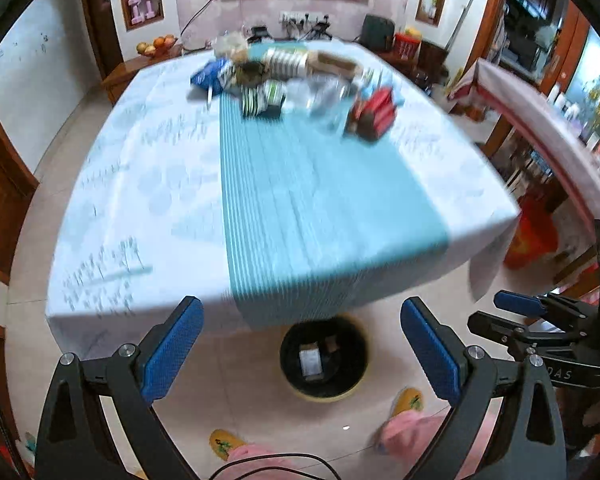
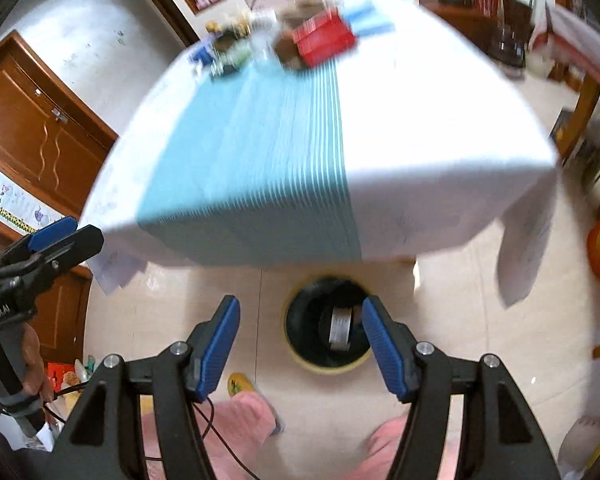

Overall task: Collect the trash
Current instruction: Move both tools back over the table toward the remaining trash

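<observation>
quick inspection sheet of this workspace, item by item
surface: table under a white cloth, teal runner down the middle
job's things: trash pile at the far end, with a red box; bin on the floor by the near edge, some items inside
clutter: fruit bowl on a side cabinet
grippers: left gripper open, empty; right gripper open, empty; both above the bin
cables: black cable by the left gripper; wire up the far wall
surroundings: tiled floor, wooden cabinets, person's pink-clad legs and slippers
</observation>
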`<state>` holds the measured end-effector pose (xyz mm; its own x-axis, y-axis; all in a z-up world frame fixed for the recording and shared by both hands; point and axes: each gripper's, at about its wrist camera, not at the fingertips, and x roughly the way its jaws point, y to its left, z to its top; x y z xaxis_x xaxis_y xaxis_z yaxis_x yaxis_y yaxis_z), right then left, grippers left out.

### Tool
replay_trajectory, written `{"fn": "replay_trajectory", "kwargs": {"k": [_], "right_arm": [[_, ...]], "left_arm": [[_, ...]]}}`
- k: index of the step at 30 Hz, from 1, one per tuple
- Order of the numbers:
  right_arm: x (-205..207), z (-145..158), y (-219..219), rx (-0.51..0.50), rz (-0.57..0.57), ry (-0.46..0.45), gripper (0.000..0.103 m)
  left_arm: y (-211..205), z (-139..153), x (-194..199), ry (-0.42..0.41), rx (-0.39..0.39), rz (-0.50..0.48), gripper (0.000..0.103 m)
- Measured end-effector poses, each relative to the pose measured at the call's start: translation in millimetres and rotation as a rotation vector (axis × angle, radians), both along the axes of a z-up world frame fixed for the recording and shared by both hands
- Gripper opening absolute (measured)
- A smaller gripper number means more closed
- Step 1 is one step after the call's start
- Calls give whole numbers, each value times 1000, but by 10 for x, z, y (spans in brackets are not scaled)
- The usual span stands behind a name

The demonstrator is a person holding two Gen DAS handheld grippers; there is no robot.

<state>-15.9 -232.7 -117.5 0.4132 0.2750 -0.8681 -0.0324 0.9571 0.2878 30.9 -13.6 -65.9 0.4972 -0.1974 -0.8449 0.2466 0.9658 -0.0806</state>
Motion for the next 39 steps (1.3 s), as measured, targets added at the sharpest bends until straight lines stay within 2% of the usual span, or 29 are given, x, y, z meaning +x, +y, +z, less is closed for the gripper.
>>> {"fn": "replay_trajectory", "kwargs": {"k": [4, 9, 12, 20, 26, 30, 35, 39], "right_arm": [[93, 440, -12, -36, 0, -99, 64], [245, 768, 23, -56, 7, -167, 64], [380, 871, 26, -55, -3, -180, 64], [795, 1130, 0, -35, -43, -217, 64], [1185, 1059, -50, 2, -86, -169, 64], [1444, 941, -142, 27, -122, -115, 64], [1826, 696, -338, 91, -204, -37, 64], [2106, 472, -425, 126, -252, 23, 64]], "left_arm": [[-59, 406, 55, -55, -11, -34, 98], [-92, 720, 161, -115, 5, -56, 98], [-138, 810, 319, -128, 35, -53, 98], [-205, 884, 741, -96, 76, -44, 98], [-242, 780, 1098, -30, 89, -7, 98], [-306, 643, 1390, 17, 119, 18, 92], [-354, 429, 1699, 68, 107, 31, 92], [-386, 279, 1886, 74, 89, 55, 92]]}}
